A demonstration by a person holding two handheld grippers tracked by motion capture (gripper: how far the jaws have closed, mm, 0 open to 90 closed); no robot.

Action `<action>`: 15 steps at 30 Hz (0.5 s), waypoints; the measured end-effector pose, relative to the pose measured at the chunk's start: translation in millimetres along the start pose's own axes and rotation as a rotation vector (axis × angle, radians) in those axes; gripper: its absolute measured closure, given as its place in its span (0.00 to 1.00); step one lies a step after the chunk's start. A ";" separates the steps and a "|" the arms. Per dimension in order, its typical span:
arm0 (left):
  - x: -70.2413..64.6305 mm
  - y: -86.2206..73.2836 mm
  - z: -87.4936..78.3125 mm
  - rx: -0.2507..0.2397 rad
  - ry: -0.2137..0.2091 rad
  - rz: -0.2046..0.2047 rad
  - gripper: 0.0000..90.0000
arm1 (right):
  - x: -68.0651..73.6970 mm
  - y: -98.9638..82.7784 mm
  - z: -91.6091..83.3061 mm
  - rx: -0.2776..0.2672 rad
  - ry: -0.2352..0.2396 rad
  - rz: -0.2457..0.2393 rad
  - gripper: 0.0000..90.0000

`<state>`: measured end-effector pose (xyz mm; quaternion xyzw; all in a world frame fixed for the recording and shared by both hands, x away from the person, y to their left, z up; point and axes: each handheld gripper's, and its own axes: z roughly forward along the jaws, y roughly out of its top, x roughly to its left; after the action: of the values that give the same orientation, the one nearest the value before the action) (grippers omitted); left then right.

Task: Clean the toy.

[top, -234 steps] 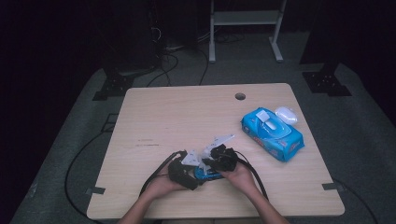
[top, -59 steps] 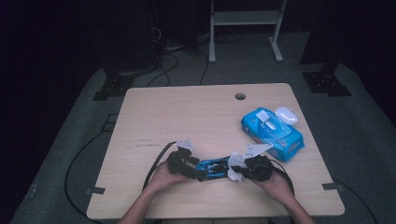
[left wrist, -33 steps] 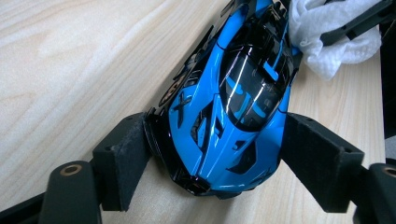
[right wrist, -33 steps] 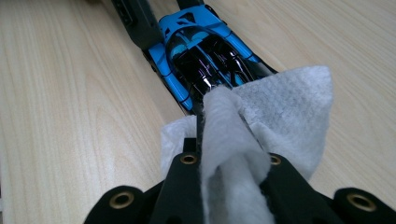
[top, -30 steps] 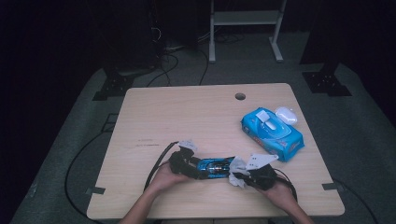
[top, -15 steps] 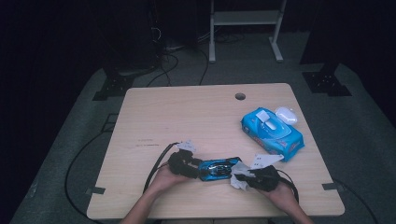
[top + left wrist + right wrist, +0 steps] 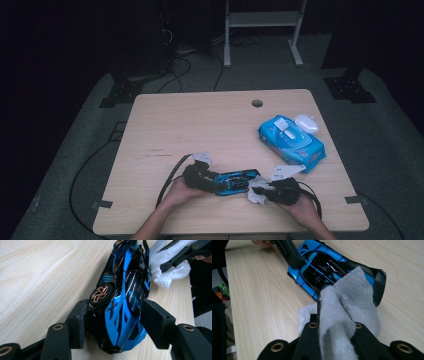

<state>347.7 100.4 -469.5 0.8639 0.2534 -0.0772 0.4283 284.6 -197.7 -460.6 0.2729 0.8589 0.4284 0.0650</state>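
Since the earlier frame the left tongs (image 7: 113,322) had just been closing, and they clamped the blue toy car (image 7: 235,181) at lower centre of the desk (image 7: 200,125); the right tongs (image 7: 334,327) pinched a white wipe (image 7: 344,315) against the car's tail.

A light wooden table (image 7: 200,130) with a round cable hole (image 7: 257,103) stands on grey carpet (image 7: 90,125). Behind it, a white metal stand (image 7: 262,20) and black cables (image 7: 195,55) sit in dim darkness.
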 end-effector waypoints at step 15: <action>-26.6 -0.4 -11.4 -0.066 0.049 0.230 0.72 | 0.3 -0.7 -12.7 -0.011 0.018 0.014 0.95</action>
<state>323.6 99.6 -453.4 0.8743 0.1655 0.0017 0.4563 279.7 -206.7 -453.2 0.2746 0.8552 0.4360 0.0555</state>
